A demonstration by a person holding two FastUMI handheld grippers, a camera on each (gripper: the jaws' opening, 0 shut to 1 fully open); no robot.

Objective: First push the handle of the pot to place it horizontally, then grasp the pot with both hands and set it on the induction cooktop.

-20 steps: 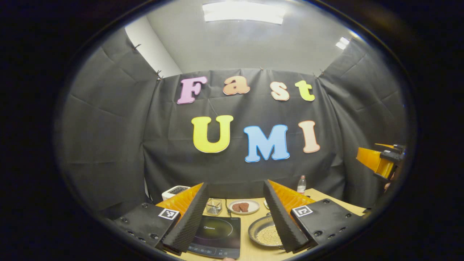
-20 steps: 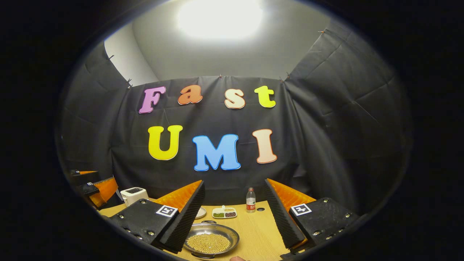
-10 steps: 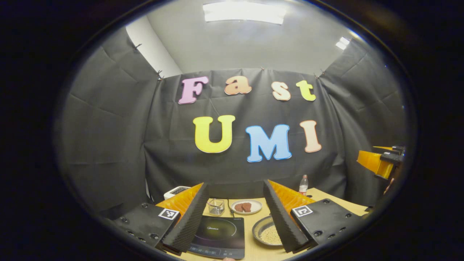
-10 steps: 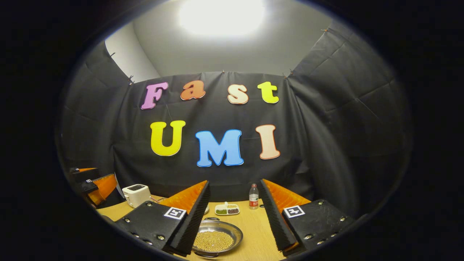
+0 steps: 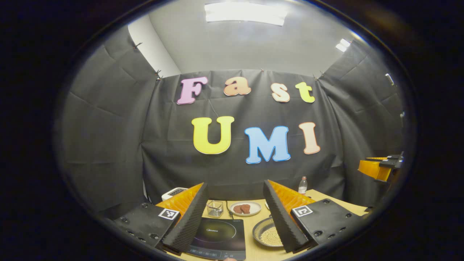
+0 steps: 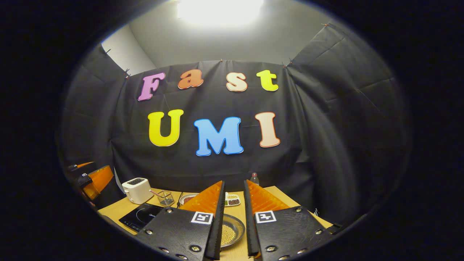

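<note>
Left gripper view, read from left to right: a white toaster (image 5: 173, 192) at the back of the wooden worktop (image 5: 337, 198), then the left gripper (image 5: 235, 217) with its fingers (image 5: 188, 219) spread wide apart and holding nothing. Between them lie the black induction cooktop (image 5: 217, 235), a small wire basket (image 5: 214, 208) and a plate (image 5: 245, 208) carrying brown pieces. The pot (image 5: 266, 233), a shallow metal pan filled with pale beans, sits on the worktop just right of the cooktop, partly hidden behind the right-hand finger. A bottle (image 5: 302, 185) stands farther back.

Right gripper view shows the right gripper (image 6: 234, 217) above the pot, its fingers (image 6: 206, 203) drawn nearly together with only a narrow gap, gripping nothing. A divided snack dish (image 6: 232, 199) sits beyond.
</note>
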